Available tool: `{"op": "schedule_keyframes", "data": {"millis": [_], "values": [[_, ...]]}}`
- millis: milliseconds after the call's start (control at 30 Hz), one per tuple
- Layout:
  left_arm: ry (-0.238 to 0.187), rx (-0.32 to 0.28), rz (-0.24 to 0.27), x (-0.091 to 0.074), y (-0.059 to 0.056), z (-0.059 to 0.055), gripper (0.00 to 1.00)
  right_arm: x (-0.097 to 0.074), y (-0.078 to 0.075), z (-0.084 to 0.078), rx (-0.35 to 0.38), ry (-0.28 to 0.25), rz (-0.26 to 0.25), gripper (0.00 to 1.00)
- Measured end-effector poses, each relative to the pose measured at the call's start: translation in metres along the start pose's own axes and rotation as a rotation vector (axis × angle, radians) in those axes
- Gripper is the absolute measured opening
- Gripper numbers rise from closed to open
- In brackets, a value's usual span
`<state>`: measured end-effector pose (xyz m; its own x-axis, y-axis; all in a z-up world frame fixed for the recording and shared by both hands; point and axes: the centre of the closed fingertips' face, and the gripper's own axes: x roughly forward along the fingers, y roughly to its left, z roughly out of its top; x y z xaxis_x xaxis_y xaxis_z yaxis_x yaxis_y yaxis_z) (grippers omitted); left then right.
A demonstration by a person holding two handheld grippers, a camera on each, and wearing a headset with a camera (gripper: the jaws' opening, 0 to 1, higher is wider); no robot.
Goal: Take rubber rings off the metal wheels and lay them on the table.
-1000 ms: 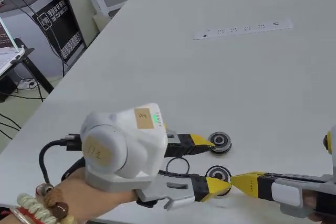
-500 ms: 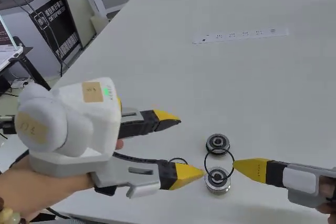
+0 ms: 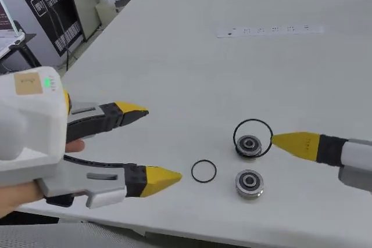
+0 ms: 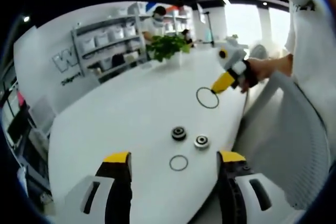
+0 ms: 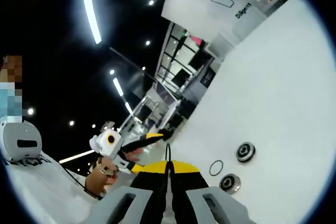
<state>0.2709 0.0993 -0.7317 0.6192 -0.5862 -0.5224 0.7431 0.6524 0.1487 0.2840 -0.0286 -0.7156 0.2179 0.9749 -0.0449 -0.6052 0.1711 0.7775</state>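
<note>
Two metal wheels (image 3: 249, 145) (image 3: 249, 182) lie flat on the white table (image 3: 192, 74). One loose black rubber ring (image 3: 203, 171) lies on the table left of them. My right gripper (image 3: 278, 141) comes in from the right, shut on a second rubber ring (image 3: 252, 124) that hangs over the farther wheel. My left gripper (image 3: 156, 142) is open and holds nothing, left of the loose ring. The left gripper view shows the wheels (image 4: 179, 133) (image 4: 201, 141), the loose ring (image 4: 178, 162) and the held ring (image 4: 207, 98). In the right gripper view its jaws pinch a thin ring edge (image 5: 168, 154).
A white power strip (image 3: 268, 29) lies far back on the table. The table's left edge (image 3: 87, 56) drops to a floor with a chair and a stand. A shelf unit, a plant (image 4: 167, 45) and a person stand in the background.
My left gripper has drawn back to the left, away from the wheels, leaving a ring on the table. The right gripper has lifted its ring up beside the farther wheel.
</note>
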Motion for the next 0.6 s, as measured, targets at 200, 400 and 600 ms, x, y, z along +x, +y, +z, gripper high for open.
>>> {"op": "schedule_keyframes", "data": {"millis": [200, 400, 600], "values": [[-0.005, -0.023, 0.030, -0.016, 0.015, -0.013, 0.71, 0.011, 0.017, 0.008, -0.051, 0.017, -0.002, 0.00], [-0.004, -0.051, 0.038, -0.031, 0.027, -0.027, 0.72, 0.022, 0.020, 0.013, -0.094, 0.052, -0.026, 0.00], [-0.006, -0.067, 0.041, -0.041, 0.036, -0.040, 0.72, 0.036, 0.019, 0.013, -0.106, 0.083, -0.048, 0.00]]}}
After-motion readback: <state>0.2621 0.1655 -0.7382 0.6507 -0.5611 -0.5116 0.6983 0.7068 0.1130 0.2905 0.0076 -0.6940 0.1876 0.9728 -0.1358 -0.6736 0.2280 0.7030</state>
